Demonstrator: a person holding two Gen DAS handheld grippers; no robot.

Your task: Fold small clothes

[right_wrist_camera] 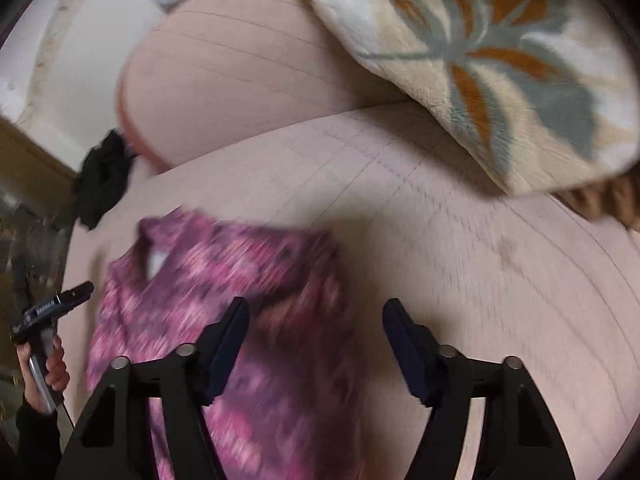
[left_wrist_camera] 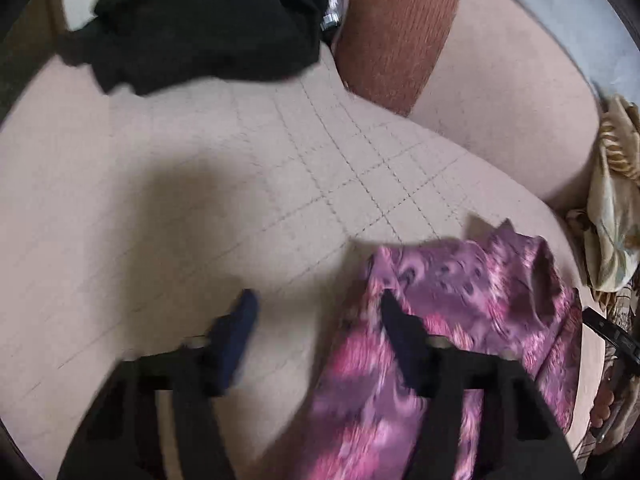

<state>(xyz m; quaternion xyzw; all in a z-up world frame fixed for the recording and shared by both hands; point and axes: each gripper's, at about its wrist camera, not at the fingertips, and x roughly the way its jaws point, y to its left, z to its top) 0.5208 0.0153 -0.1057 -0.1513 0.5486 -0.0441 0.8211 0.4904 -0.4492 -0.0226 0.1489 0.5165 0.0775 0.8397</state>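
A pink and purple patterned garment (left_wrist_camera: pixel 448 320) lies on the beige quilted sofa seat (left_wrist_camera: pixel 240 184). It also shows in the right wrist view (right_wrist_camera: pixel 248 292). My left gripper (left_wrist_camera: pixel 316 308) is open above the garment's left edge, its right finger over the cloth and its left finger over bare seat. My right gripper (right_wrist_camera: pixel 316 320) is open above the garment's right edge, its left finger over the cloth. Neither holds anything. The other gripper's body (right_wrist_camera: pixel 52 312) and the hand holding it show at the left of the right wrist view.
A black garment (left_wrist_camera: pixel 200 24) lies heaped at the seat's far left; it also shows in the right wrist view (right_wrist_camera: pixel 102 180). A rust-coloured cushion (left_wrist_camera: pixel 396 28) leans on the backrest. A leaf-patterned cushion (right_wrist_camera: pixel 500 64) sits at the right.
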